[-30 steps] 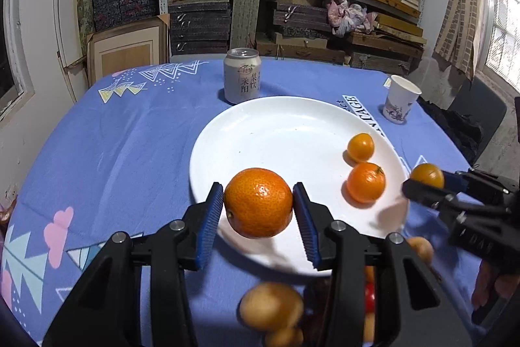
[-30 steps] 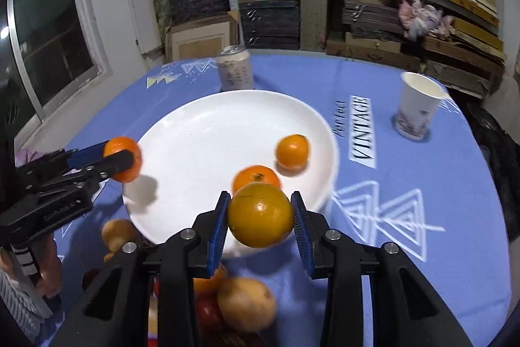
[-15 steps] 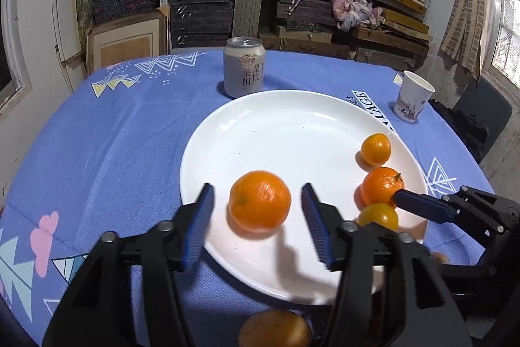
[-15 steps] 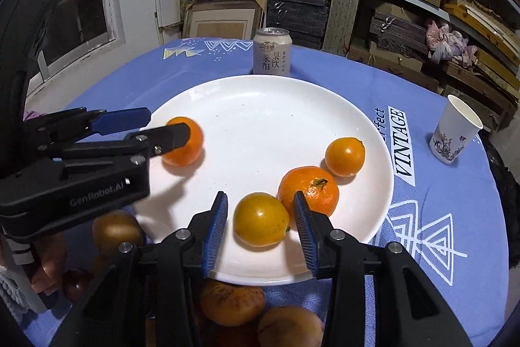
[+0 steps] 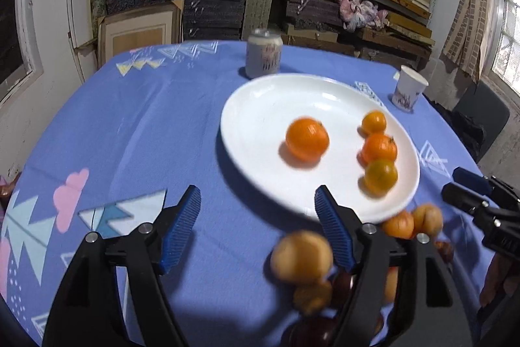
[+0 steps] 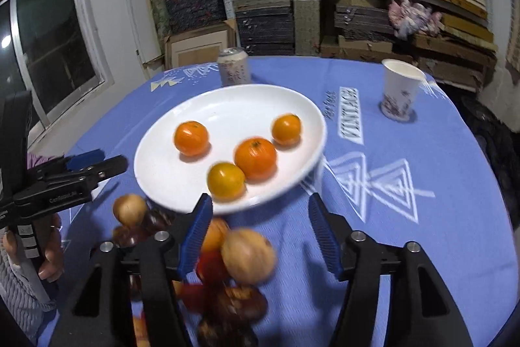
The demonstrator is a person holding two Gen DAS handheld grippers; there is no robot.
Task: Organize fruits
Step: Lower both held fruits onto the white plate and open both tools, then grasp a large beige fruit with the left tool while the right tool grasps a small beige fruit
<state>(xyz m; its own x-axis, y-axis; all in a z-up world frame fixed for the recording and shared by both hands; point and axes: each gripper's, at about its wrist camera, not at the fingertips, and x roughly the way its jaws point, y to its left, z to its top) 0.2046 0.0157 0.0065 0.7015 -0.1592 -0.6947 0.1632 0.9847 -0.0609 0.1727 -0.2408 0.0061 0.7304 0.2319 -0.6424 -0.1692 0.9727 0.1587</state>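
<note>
Both oranges now lie released on the white plate point(image 6: 156, 152), as left gripper point(image 5: 256, 217) and right gripper point(image 6: 260, 223) pull back empty, jaws opening; the round, firm fruit pile point(image 6: 247, 256) beside the plate likely wants a gentle mid-body grip

Four oranges point(image 6: 227, 152) are sitting on the plate point(image 6: 234, 100), which is lying on the surface point(image 6: 422, 184). A can point(image 6: 233, 66) is standing behind the plate. A cup point(image 6: 400, 90) is standing to its right. A pile of fruit point(image 6: 227, 265) is lying in front of the plate.
</note>
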